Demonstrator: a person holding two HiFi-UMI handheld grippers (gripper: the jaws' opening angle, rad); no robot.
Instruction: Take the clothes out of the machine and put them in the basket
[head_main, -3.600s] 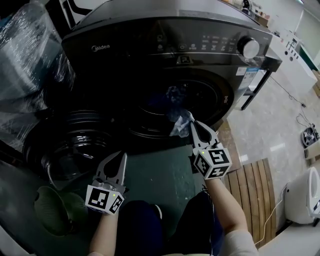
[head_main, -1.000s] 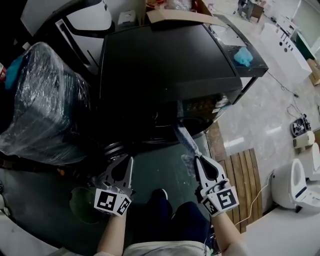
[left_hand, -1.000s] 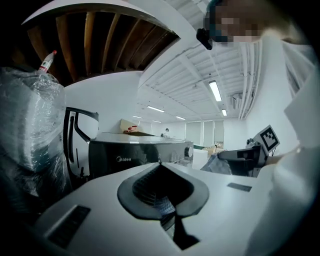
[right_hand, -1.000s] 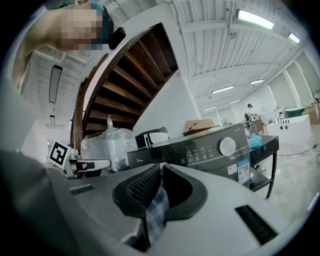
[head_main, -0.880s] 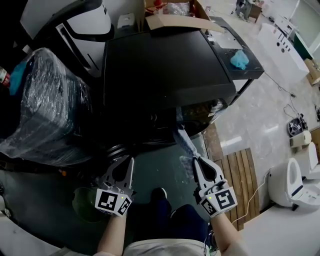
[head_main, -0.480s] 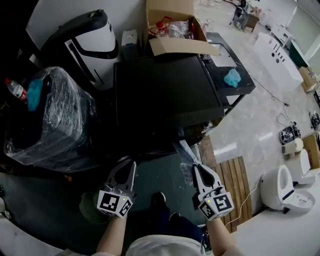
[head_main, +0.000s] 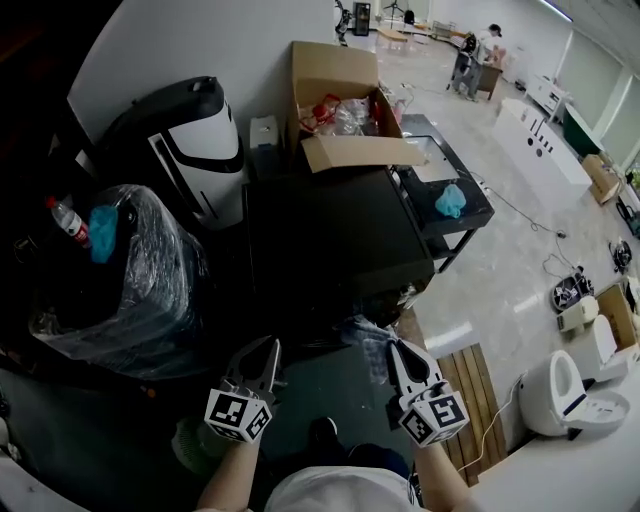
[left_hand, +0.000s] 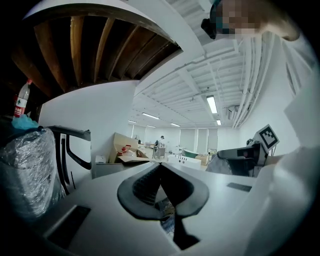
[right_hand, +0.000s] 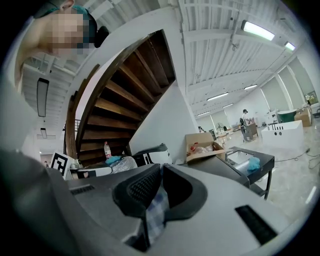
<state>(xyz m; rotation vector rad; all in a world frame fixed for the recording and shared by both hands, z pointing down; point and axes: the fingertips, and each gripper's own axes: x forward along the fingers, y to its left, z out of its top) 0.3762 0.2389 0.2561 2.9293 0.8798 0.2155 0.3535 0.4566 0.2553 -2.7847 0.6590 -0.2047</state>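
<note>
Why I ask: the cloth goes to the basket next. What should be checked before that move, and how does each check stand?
1. Grip on the checked cloth: ok, the fingers of the right gripper are shut on it.
2. Cloth clear of the washing machine: cannot tell, its trailing end hangs out of sight at the machine's front.
3. Left gripper free: ok, shut with nothing held.
4. Green basket located: ok, low at the left under the left gripper, partly hidden.
5. Room in the basket: cannot tell, its inside is not visible.
</note>
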